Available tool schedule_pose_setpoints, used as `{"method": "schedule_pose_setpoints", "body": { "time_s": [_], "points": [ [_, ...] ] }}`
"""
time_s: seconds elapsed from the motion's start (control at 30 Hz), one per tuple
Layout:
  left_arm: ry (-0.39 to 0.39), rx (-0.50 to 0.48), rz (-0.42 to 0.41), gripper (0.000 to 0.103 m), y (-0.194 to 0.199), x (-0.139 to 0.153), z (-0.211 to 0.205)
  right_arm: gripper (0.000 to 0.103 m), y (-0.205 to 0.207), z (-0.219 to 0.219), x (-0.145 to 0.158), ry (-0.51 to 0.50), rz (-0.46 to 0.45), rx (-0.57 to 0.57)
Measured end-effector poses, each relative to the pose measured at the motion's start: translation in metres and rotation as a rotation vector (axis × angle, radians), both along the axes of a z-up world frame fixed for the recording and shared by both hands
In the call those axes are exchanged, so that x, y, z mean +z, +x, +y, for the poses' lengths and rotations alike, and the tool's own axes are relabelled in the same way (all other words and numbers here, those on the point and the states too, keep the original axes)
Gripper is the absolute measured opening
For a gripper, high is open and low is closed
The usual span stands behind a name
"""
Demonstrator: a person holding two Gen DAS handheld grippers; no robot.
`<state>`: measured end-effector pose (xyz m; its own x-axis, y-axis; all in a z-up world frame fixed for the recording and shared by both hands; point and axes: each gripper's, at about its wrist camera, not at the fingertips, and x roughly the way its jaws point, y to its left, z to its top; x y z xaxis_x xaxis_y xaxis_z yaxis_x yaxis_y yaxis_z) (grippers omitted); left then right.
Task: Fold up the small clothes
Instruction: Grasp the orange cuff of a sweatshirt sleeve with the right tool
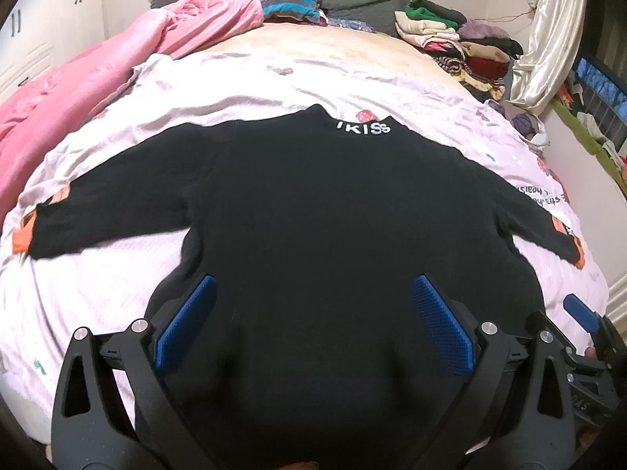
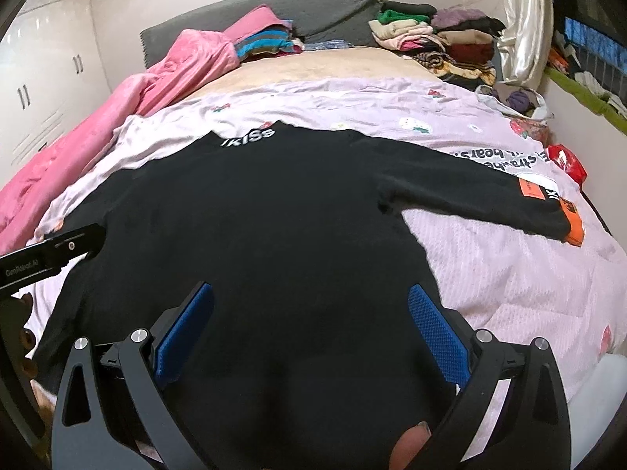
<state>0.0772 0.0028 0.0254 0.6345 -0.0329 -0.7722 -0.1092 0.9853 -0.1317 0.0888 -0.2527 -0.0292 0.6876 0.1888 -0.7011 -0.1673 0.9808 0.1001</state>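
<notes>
A black long-sleeved knit sweater (image 1: 313, 211) with white "IKISS" lettering at the neck is seen laid flat on the lilac strawberry-print bed cover (image 1: 98, 293), collar away from the cameras and both sleeves spread outward. Orange patches are made out at the cuffs; the right cuff (image 2: 564, 219) is shown clearly in the right wrist view, while the left cuff is squeezed toward the frame edge in the left wrist view. The hem is lost behind the tool bodies at the bottom of both views.

The left gripper (image 1: 313, 297) is held over the lower left part of the sweater, its blue-padded fingers (image 1: 188, 321) spread wide with nothing between them. The right gripper (image 2: 309, 301) is held over the lower right part, likewise spread, nothing pinched. Whether the pads touch the fabric cannot be told.

A crumpled pink fleece blanket (image 1: 78, 90) is piled along the left side. At the far right, stacks of folded clothes (image 2: 439, 43) are seen, individual garments hard to separate. A grey padded headboard (image 2: 313, 11) is partly covered.
</notes>
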Motion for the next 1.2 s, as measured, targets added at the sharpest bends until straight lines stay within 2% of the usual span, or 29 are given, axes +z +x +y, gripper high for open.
{"method": "schedule_pose_setpoints", "body": {
  "time_s": [0.33, 0.6, 0.77, 1.0, 1.2],
  "points": [
    [0.027, -0.058, -0.004, 0.094, 0.044, 0.008, -0.024, 0.099, 0.043, -0.036, 0.005, 0.049, 0.009, -0.105],
    [-0.015, -0.122, 0.039, 0.094, 0.078, 0.003, -0.046, 0.099, 0.071, -0.081, 0.004, 0.076, 0.005, -0.222],
    [-0.005, -0.146, 0.043, 0.094, 0.095, 0.0, -0.059, 0.099, 0.086, -0.113, 0.002, 0.077, 0.003, -0.308],
    [0.041, -0.159, 0.041, 0.094, 0.121, -0.004, -0.073, 0.099, 0.109, -0.165, -0.011, 0.057, 0.028, -0.458],
    [0.062, -0.163, 0.061, 0.094, 0.14, -0.016, -0.08, 0.099, 0.118, -0.21, -0.033, 0.095, 0.09, -0.582]
  ]
}}
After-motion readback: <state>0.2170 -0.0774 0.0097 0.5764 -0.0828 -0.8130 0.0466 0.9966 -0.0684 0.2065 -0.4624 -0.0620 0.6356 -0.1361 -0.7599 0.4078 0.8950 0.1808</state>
